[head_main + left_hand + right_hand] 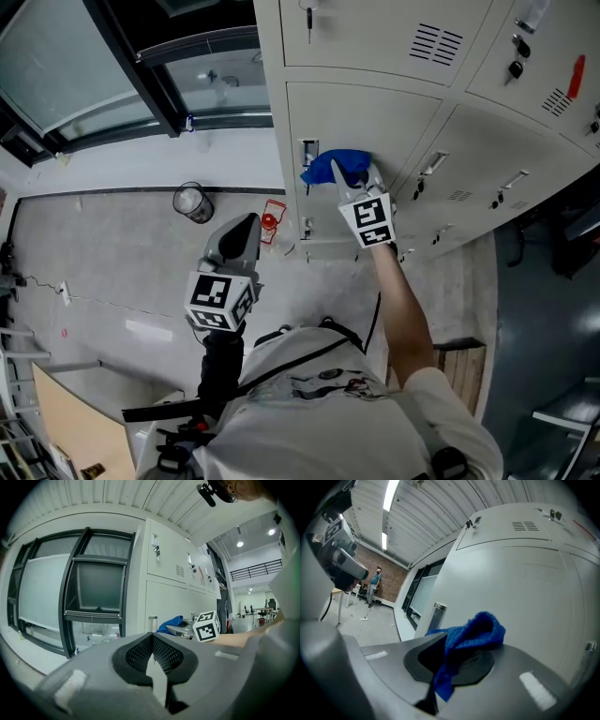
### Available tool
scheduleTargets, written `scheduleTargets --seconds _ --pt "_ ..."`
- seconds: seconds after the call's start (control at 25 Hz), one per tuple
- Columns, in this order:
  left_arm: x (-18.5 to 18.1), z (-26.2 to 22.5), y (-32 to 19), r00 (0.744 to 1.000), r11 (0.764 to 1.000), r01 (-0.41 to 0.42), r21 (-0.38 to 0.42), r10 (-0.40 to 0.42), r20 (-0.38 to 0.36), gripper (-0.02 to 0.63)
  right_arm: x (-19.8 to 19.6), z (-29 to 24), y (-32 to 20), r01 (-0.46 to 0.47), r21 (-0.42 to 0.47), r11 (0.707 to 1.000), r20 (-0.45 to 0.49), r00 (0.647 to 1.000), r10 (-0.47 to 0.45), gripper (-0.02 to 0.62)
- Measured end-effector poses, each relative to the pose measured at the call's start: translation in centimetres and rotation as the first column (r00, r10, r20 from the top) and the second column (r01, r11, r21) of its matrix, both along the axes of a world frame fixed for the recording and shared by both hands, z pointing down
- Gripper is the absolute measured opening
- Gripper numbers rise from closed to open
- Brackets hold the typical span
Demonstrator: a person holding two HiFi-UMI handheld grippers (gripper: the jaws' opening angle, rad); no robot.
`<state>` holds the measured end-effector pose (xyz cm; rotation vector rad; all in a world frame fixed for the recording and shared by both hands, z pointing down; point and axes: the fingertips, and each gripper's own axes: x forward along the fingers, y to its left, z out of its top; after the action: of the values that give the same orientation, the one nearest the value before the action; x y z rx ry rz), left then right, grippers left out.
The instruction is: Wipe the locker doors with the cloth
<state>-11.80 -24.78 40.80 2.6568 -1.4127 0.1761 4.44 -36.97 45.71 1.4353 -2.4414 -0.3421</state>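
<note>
Your left gripper [153, 639]: jaws pressed together, nothing between them. Beyond them is a pale locker door [164, 599] with a blue cloth [171, 622] at it. A marker cube [207, 626] sits just right of the cloth. A dark-framed window [96, 585] is on the left.

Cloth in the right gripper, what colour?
Blue. The cloth is pinched in the right gripper; right gripper view shows it best.
</note>
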Motion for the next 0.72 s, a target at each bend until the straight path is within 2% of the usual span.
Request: scheduleTargets --seconds 0.4,0.72 --pt "3.1 0.7 -0.1 0.999 0.999 -0.038 -0.018 0.038 -0.008 -0.005 9.6 0.0 1.2 -0.136 -0.008 0.991 -0.021 0.991 0.135 0.029" --pt "6.0 0.9 0.6 0.998 0.998 -0.064 -0.027 0.064 -0.009 -0.005 11.7 0.3 1.4 -0.139 -0.019 0.990 -0.010 0.990 0.139 0.029"
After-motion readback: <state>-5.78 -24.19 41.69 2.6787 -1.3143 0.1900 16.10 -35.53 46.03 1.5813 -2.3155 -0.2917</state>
